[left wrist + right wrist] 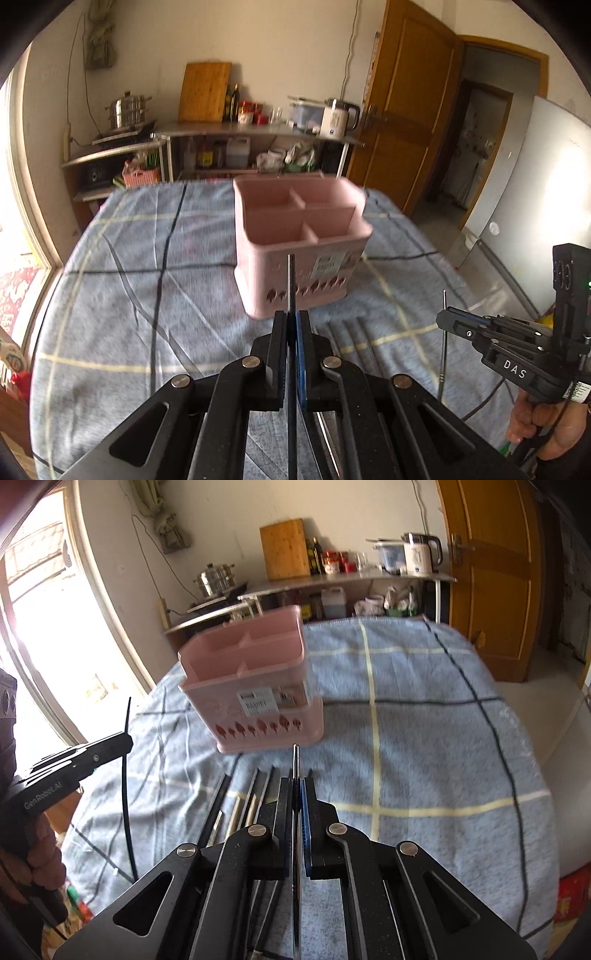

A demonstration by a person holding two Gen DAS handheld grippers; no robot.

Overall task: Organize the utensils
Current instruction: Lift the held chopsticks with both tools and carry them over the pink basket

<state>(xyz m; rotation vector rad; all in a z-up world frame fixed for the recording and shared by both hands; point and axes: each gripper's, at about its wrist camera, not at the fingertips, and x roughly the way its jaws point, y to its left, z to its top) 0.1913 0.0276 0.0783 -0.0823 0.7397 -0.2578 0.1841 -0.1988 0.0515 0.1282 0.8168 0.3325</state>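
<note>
A pink utensil holder point(301, 240) with several empty compartments stands on the blue checked tablecloth point(147, 266); it also shows in the right wrist view point(255, 686). My left gripper point(293, 321) is shut on a thin black chopstick point(291, 280), held upright just in front of the holder. My right gripper point(297, 786) is shut on a thin metal chopstick point(296, 760), and shows at the right of the left wrist view point(445, 318). Several more chopsticks point(240, 801) lie on the cloth below the grippers. The left gripper shows at the left of the right wrist view point(125, 738).
A steel counter point(258, 129) behind the table carries a cutting board point(205, 92), bottles and a kettle point(338, 118). A steamer pot point(127, 110) sits at the left. A wooden door point(410, 110) stands at the right, a bright window at the left.
</note>
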